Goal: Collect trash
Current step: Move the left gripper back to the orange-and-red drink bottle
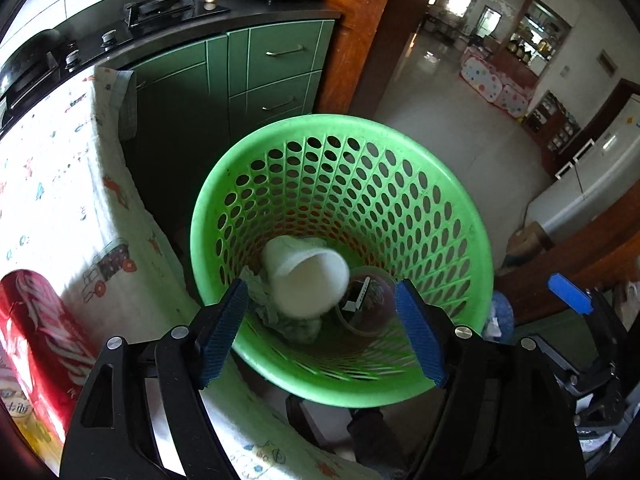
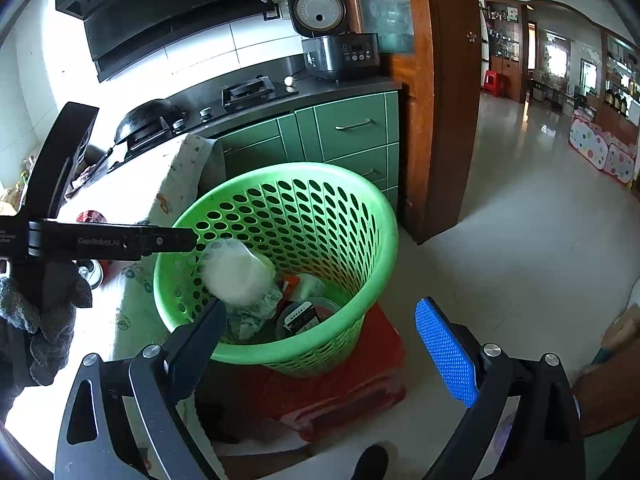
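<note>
On the far left of the left wrist view, one red can [image 1: 36, 344] lies on the cloth-covered surface [image 1: 60, 184]. To its right stands one green perforated basket [image 1: 448, 216], just beside the surface edge, resting on a red stool [image 2: 360, 380] on the floor. Inside it lie four pieces of trash: one white paper cup [image 1: 306, 282], tipped on its side with its mouth toward the camera, one crumpled pale wrapper [image 1: 276, 312] under it, one clear round lid or cup [image 1: 368, 304] to the right holding a small dark packet, and an orange scrap [image 2: 291, 280]. The left tool [image 1: 322, 332] hangs above the basket mouth, pointing down, spread wide and holding nothing. The right tool [image 2: 320, 344] hovers at the basket's right side, likewise spread wide with nothing between its blue pads [image 2: 446, 354].
</note>
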`<action>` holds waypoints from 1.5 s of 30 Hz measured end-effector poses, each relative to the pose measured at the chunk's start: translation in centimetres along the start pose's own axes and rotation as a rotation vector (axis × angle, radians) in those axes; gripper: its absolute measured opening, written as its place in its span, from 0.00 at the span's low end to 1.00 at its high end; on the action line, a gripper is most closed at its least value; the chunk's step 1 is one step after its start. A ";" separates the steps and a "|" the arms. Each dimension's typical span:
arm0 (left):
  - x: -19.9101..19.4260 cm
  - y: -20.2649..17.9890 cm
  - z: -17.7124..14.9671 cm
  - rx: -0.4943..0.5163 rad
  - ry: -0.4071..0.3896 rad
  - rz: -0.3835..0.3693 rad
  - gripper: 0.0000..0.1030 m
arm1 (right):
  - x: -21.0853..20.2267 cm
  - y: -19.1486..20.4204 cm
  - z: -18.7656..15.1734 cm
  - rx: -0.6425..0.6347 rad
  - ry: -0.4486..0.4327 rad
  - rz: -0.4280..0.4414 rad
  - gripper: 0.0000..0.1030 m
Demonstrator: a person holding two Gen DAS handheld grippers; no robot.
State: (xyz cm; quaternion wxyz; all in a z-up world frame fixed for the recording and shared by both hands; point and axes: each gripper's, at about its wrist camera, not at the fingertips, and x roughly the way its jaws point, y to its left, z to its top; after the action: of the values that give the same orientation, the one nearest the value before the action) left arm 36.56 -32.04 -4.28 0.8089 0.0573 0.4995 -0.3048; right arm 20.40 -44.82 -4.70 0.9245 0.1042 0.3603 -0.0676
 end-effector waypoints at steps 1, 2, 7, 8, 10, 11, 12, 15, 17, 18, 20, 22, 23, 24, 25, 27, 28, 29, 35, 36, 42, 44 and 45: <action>-0.2 0.1 -0.1 0.000 -0.003 0.001 0.74 | -0.2 0.3 0.0 -0.004 -0.003 -0.003 0.90; -0.5 0.2 -0.3 0.000 -0.009 0.007 0.74 | -0.3 0.4 0.0 -0.008 -0.006 -0.003 0.90; -2.7 0.9 -1.4 -0.014 -0.033 0.000 0.74 | -1.4 1.8 -0.2 -0.022 -0.016 0.003 0.90; -3.4 1.1 -1.7 -0.017 -0.039 -0.001 0.74 | -1.6 2.1 -0.3 -0.024 -0.017 0.001 0.90; -4.5 1.3 -2.3 -0.022 -0.054 0.005 0.74 | -1.9 2.7 -0.4 -0.027 -0.017 0.005 0.91; -5.2 1.5 -2.6 -0.024 -0.062 0.007 0.74 | -2.2 3.0 -0.5 -0.027 -0.019 0.008 0.91; -5.8 1.7 -3.1 -0.027 -0.070 0.007 0.74 | -2.4 3.2 -0.5 -0.027 -0.021 0.012 0.91; -7.4 2.5 -4.4 -0.037 -0.087 0.015 0.74 | -2.9 4.2 -0.7 -0.026 -0.024 0.030 0.91; -8.6 2.9 -5.5 -0.042 -0.103 0.022 0.74 | -3.2 4.8 -0.9 -0.030 -0.024 0.039 0.91; -9.2 3.1 -6.1 -0.043 -0.113 0.027 0.74 | -3.3 5.2 -1.0 -0.033 -0.023 0.046 0.92; -10.4 3.8 -7.1 -0.051 -0.134 0.042 0.74 | -3.5 6.1 -1.2 -0.043 -0.023 0.059 0.92; -11.6 4.6 -8.3 -0.064 -0.150 0.046 0.74 | -3.7 6.9 -1.3 -0.052 -0.023 0.071 0.92; -12.2 5.0 -8.9 -0.070 -0.158 0.054 0.74 | -3.8 7.4 -1.3 -0.055 -0.022 0.082 0.92; -12.7 5.3 -9.5 -0.072 -0.166 0.063 0.74 | -3.9 7.7 -1.3 -0.057 -0.022 0.092 0.92; -13.4 5.7 -10.2 -0.074 -0.180 0.077 0.74 | -4.0 8.3 -1.3 -0.059 -0.021 0.104 0.92; -14.7 6.7 -11.3 -0.082 -0.199 0.099 0.74 | -4.1 9.2 -1.3 -0.072 -0.020 0.118 0.92; -15.4 7.3 -11.9 -0.090 -0.207 0.109 0.74 | -4.1 9.7 -1.3 -0.079 -0.020 0.125 0.92; -15.9 7.8 -12.4 -0.098 -0.212 0.119 0.74 | -4.1 10.1 -1.3 -0.085 -0.019 0.132 0.92; -20.0 11.6 -15.4 -0.153 -0.262 0.204 0.74 | -4.4 13.4 -1.2 -0.129 -0.022 0.174 0.93; -20.6 12.3 -15.7 -0.165 -0.270 0.216 0.74 | -4.5 14.0 -1.1 -0.136 -0.022 0.181 0.93; -24.2 18.1 -17.9 -0.275 -0.295 0.317 0.74 | -4.5 16.9 -1.1 -0.173 -0.017 0.228 0.93; -24.8 20.2 -18.6 -0.323 -0.289 0.345 0.74 | -4.4 17.8 -1.2 -0.182 -0.013 0.240 0.93; -25.0 21.4 -18.9 -0.348 -0.281 0.354 0.74 | -4.4 18.4 -1.2 -0.189 -0.010 0.247 0.93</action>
State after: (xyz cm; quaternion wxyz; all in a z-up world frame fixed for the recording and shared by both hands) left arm 25.83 3.65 2.86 0.9086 -0.0391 0.4093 -0.0733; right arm 20.06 -26.50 0.05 0.9333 0.0600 0.3447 0.0805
